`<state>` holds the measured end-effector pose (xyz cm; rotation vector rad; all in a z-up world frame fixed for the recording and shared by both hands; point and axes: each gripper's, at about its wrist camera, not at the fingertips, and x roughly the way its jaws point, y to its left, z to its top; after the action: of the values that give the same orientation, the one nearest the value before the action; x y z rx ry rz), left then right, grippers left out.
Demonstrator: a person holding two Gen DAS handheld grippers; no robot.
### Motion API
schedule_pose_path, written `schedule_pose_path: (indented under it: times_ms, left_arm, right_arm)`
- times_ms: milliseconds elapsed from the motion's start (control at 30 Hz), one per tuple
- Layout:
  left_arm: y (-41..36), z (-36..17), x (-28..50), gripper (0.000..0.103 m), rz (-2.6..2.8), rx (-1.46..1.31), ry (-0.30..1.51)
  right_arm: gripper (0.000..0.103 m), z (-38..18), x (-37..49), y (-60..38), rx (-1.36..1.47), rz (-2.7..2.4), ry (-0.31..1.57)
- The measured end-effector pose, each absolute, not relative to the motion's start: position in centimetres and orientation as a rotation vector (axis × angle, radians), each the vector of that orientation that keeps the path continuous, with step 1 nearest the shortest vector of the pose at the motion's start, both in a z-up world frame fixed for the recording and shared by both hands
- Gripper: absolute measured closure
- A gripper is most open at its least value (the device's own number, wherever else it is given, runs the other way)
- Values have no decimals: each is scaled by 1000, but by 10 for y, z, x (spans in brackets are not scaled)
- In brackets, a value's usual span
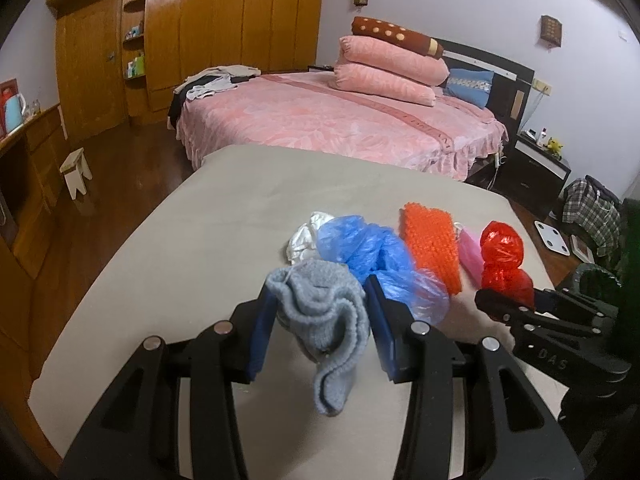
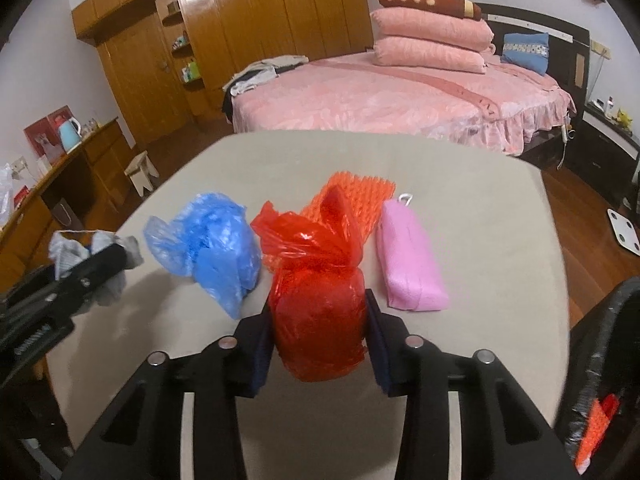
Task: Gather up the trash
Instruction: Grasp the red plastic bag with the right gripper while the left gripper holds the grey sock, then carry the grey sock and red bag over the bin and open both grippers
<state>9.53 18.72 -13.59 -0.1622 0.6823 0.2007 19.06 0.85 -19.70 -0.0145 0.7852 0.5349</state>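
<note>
Red bag (image 2: 320, 320) clamped between right gripper (image 2: 319, 338) fingers, above beige table (image 2: 480, 360). Grey sock (image 1: 324, 328) pinched in left gripper (image 1: 320, 332), dangling. Blue bag (image 2: 208, 244), orange mesh (image 2: 360, 196), pink pouch (image 2: 412, 260) lying beyond, on table.

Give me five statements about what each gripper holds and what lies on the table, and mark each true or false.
1. The left gripper clamps a grey sock. True.
2. The right gripper is empty. False: it grips the red bag.
3. The pink pouch lies right of the red bag. True.
4. The blue bag is held. False: it rests on the table.
5. The orange mesh lies behind the red bag. True.
</note>
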Motion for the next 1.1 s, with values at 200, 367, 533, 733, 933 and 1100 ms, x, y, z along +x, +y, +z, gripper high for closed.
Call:
schedule_pose_path:
  times_ms: [200, 367, 533, 733, 933, 1100]
  left_arm:
    - [172, -119, 90, 60, 172, -152, 655]
    - [154, -103, 87, 60, 139, -142, 628]
    - [134, -87, 81, 60, 102, -134, 599]
    - [107, -69, 76, 60, 52, -117, 561]
    - [79, -56, 70, 60, -2, -101, 529]
    - [57, -47, 67, 60, -46, -91, 506]
  right_arm:
    - [62, -167, 180, -9, 15, 534, 732]
    - [62, -138, 171, -27, 22, 535, 668]
    - [62, -117, 160, -42, 26, 538, 614]
    - [62, -95, 141, -71, 36, 524, 556]
    - [62, -82, 128, -97, 48, 490, 526]
    - [62, -75, 116, -120, 52, 457, 502]
